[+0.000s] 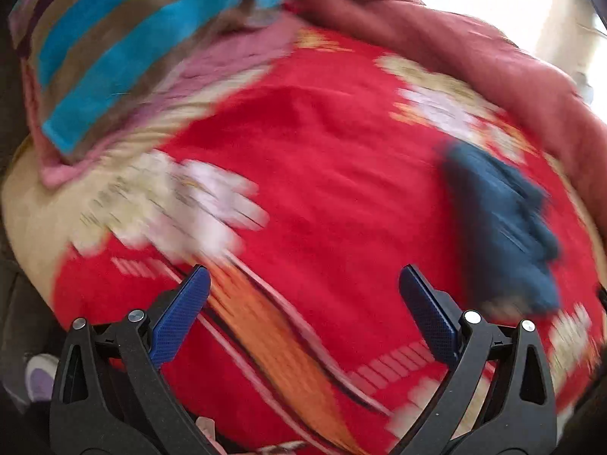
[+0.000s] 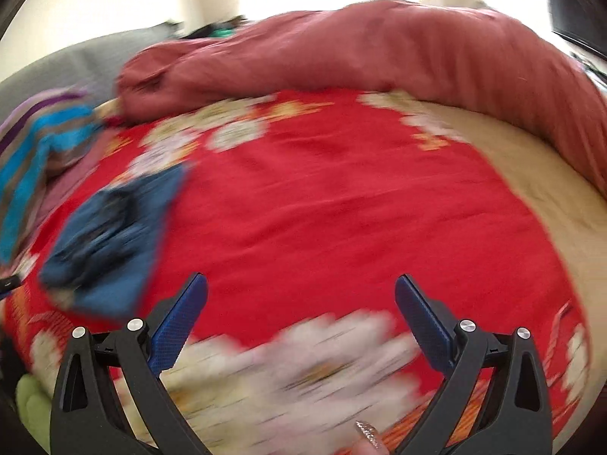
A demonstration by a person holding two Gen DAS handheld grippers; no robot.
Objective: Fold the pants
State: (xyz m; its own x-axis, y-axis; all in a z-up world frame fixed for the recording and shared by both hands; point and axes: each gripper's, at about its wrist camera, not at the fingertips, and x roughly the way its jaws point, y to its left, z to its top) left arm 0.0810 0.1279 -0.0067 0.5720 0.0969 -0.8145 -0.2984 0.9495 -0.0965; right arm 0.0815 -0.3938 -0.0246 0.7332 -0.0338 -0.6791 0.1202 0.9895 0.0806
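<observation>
Bed [image 2: 561, 204]: covered by one red bedspread [image 2: 322, 204] with white flower print; cream border seen toward the far and right edges. Both views are smeared by motion blur, so fine detail is not readable.

One dull-red quilt [image 2: 379, 49] is bunched along the far edge of the bed. One striped blanket [image 1: 114, 49] (turquoise, brown, pink) is heaped at the far left corner.

Pants [image 2: 110, 239]: one pair counted, dark blue, lying as a compact crumpled bundle on the bedspread, left of the bed's middle in the right wrist view and toward the right in the left wrist view [image 1: 500, 223]. Not held by either gripper. Legs and waistband cannot be told apart in the blur.

Handling, judged: soft, limp, light fabric; it is expected to sag and drape when lifted, with no breakage risk, though a thin pinch may slip. A hold at the waistband corners, one per gripper, is judged best, once the bundle is shaken out flat.

Left gripper [image 1: 303, 276]: jaws spread wide, nothing between them, above the near part of the bed. Right gripper [image 2: 301, 284]: likewise wide apart and empty. One fingertip with a decorated nail [image 2: 368, 434] is seen at the bottom of the right wrist view.
</observation>
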